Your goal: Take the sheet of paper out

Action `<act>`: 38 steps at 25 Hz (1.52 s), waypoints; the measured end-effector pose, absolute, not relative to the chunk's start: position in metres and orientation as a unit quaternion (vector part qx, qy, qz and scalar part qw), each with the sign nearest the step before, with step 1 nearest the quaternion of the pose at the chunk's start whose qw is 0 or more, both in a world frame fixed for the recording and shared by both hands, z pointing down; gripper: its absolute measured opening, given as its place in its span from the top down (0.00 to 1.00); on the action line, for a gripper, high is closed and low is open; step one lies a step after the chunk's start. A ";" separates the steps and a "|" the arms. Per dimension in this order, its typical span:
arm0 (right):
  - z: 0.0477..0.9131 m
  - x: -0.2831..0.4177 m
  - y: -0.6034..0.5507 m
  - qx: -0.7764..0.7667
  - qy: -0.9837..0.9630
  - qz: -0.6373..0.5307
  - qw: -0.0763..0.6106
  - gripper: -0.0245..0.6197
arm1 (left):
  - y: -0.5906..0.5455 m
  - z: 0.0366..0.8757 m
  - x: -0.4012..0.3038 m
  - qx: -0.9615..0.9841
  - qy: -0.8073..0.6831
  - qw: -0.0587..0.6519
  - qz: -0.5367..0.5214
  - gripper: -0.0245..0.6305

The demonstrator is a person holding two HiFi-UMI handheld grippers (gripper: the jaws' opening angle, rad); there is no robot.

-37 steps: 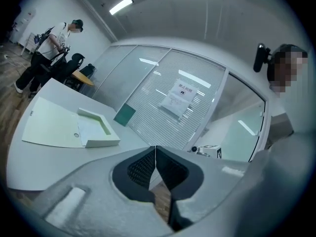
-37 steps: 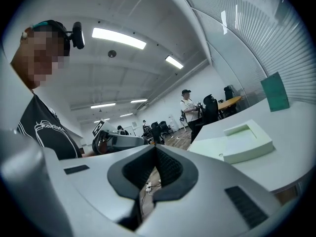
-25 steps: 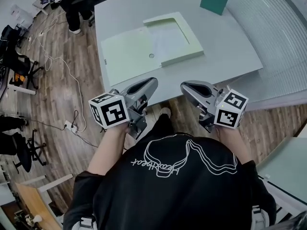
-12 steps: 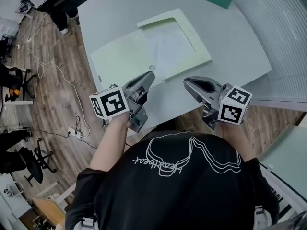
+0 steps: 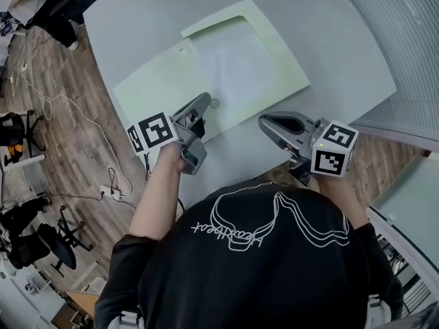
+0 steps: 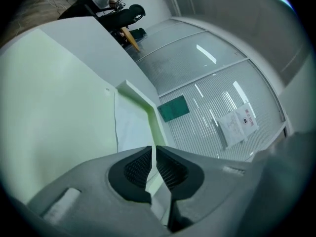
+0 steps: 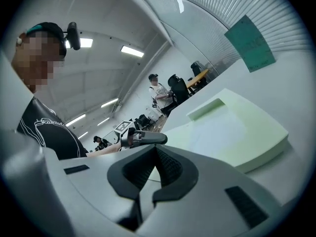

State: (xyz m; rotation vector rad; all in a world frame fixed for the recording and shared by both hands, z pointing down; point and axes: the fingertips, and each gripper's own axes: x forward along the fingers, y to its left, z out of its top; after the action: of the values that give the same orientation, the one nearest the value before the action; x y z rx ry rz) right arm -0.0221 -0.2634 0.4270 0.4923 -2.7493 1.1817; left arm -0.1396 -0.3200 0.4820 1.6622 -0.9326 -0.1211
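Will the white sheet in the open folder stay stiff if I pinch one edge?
Probably not: the sheet of paper looks thin and flat, so it should droop. It lies within the folder rim; catching an edge may be fiddly.

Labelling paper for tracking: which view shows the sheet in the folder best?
Head view: the sheet of paper shows almost whole, from above, in the open folder. Left gripper view shows only a foreshortened strip of it, partly behind the jaws. Right gripper view sees it at a shallow angle, pale against the folder.
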 end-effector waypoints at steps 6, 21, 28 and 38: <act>0.438 -0.021 -0.261 0.160 -0.897 0.408 0.060 0.95 | -0.331 0.515 -0.135 0.673 -0.375 0.633 -0.074 0.93; 0.440 -0.012 -0.248 0.150 -0.882 0.446 0.036 0.95 | -0.334 0.551 -0.147 0.626 -0.399 0.666 -0.068 0.74; 0.441 -0.021 -0.261 0.143 -0.879 0.454 0.008 0.95 | -0.343 0.567 -0.162 0.622 -0.399 0.672 -0.057 0.70; 0.431 -0.019 -0.272 0.143 -0.880 0.453 0.005 0.95 | -0.358 0.565 -0.150 0.628 -0.389 0.673 -0.031 0.70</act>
State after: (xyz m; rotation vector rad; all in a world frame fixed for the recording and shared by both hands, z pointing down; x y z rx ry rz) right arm -0.0187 -0.2716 0.4314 0.4477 -2.7558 1.4206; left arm -0.1505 -0.3575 0.5654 1.4127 -0.8765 -0.0706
